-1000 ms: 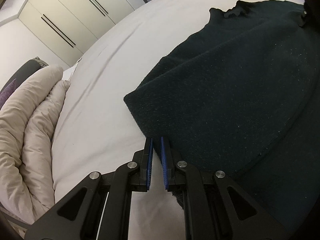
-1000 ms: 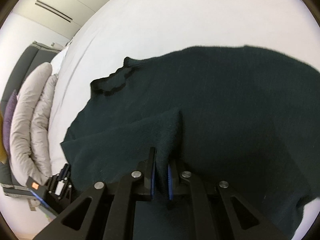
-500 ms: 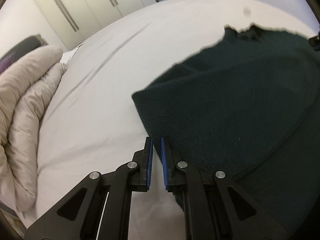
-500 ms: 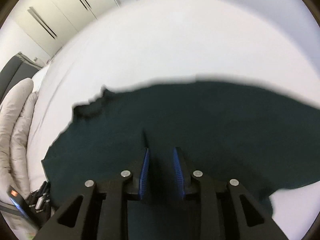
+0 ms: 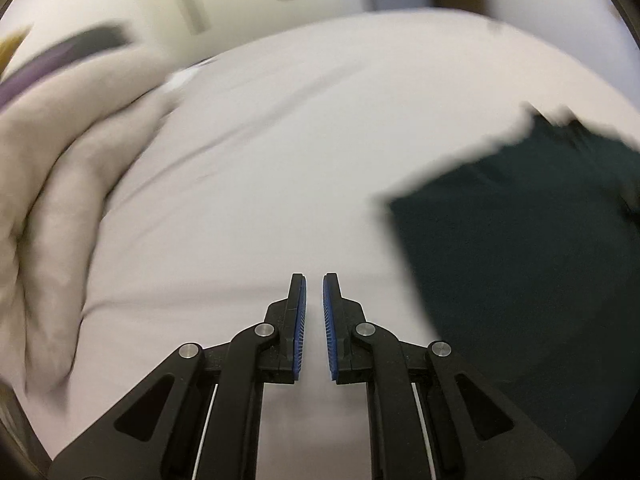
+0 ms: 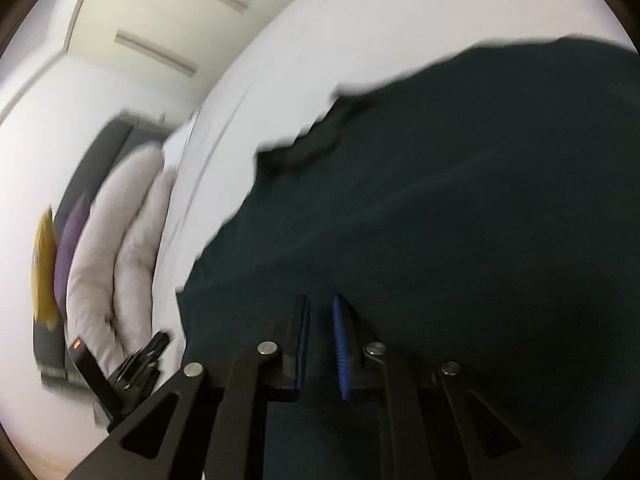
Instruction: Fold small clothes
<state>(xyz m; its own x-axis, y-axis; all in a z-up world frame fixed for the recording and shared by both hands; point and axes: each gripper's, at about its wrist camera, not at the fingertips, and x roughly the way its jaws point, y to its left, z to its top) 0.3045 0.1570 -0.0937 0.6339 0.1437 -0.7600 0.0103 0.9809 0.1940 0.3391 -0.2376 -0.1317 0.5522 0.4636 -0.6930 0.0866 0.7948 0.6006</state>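
A dark green knit garment lies folded on the white bed sheet; it fills the right side of the right wrist view, its ruffled collar toward the far left. My left gripper hovers over bare sheet left of the garment, jaws slightly apart and empty. My right gripper is over the garment's near part, jaws slightly apart, holding nothing. The left gripper's body also shows in the right wrist view. Both views are motion-blurred.
A beige rolled duvet lies along the bed's left side, also seen in the right wrist view. Purple and yellow cushions sit beyond it. Wardrobe doors stand behind the bed.
My left gripper let go of the garment's edge and moved left over bare sheet. My right gripper released the fold, opened, then pulled back with its jaws narrower.
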